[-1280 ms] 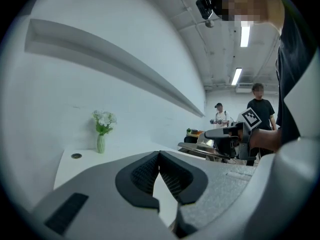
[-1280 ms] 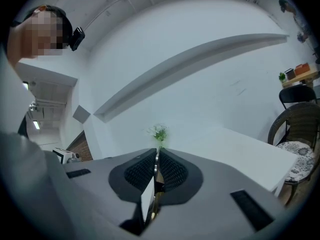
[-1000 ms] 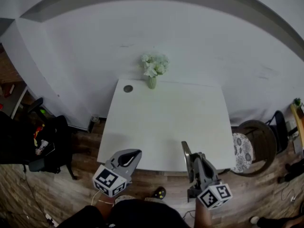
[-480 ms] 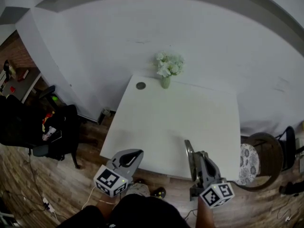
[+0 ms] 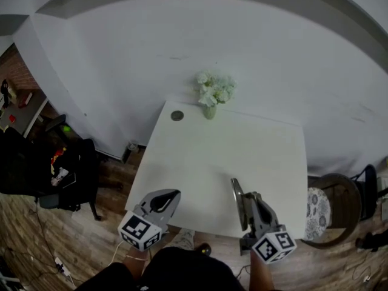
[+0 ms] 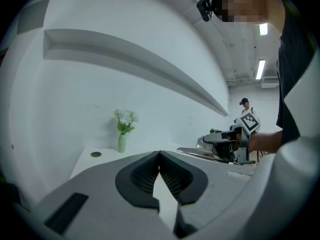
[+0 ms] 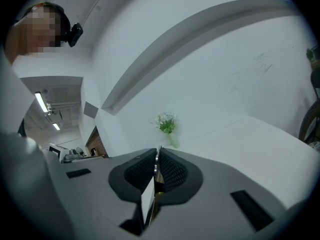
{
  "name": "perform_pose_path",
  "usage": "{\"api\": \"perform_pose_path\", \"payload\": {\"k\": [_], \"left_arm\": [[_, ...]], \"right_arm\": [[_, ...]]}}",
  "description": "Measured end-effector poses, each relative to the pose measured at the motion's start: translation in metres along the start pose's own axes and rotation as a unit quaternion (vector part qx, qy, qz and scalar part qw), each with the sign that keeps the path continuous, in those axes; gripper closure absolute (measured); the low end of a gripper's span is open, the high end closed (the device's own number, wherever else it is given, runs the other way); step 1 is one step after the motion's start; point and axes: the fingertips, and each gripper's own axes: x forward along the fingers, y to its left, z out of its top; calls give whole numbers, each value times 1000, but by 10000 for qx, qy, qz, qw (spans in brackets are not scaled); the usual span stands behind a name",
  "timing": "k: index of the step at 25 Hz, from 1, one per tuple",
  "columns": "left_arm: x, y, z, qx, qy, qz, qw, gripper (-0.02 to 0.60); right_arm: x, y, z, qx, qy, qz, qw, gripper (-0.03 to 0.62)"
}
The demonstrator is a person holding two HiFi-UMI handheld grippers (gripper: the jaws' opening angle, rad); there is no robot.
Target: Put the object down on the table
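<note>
A thin flat metal piece [image 5: 237, 194] sticks forward out of my right gripper [image 5: 245, 202], whose jaws are shut on it, above the near right part of the white table [image 5: 267, 144]. In the right gripper view the piece shows edge-on [image 7: 156, 160] between the dark pads. From the left gripper view it appears as a flat strip [image 6: 196, 154] ahead of the right gripper [image 6: 227, 145]. My left gripper [image 5: 174, 195] hovers at the table's near left edge, jaws closed together with nothing in them [image 6: 159, 155].
A small vase of white flowers [image 5: 211, 94] and a round grommet [image 5: 177, 116] sit at the table's far left. A round patterned chair [image 5: 327, 202] stands to the right, a black office chair [image 5: 60, 171] to the left. White wall lies behind.
The head view has shifted, so the table and vase sit slightly further right and lower in the picture. Both grippers keep about the same places and the same jaw positions.
</note>
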Motion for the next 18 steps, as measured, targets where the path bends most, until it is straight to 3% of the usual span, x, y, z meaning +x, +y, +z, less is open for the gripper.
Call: {"api": "perform_pose_path", "payload": {"k": [18], "left_arm": [[60, 41, -2, -93, 269, -407, 9988, 583]], "right_arm": [[59, -35, -15, 151, 330, -363, 9987, 577]]}}
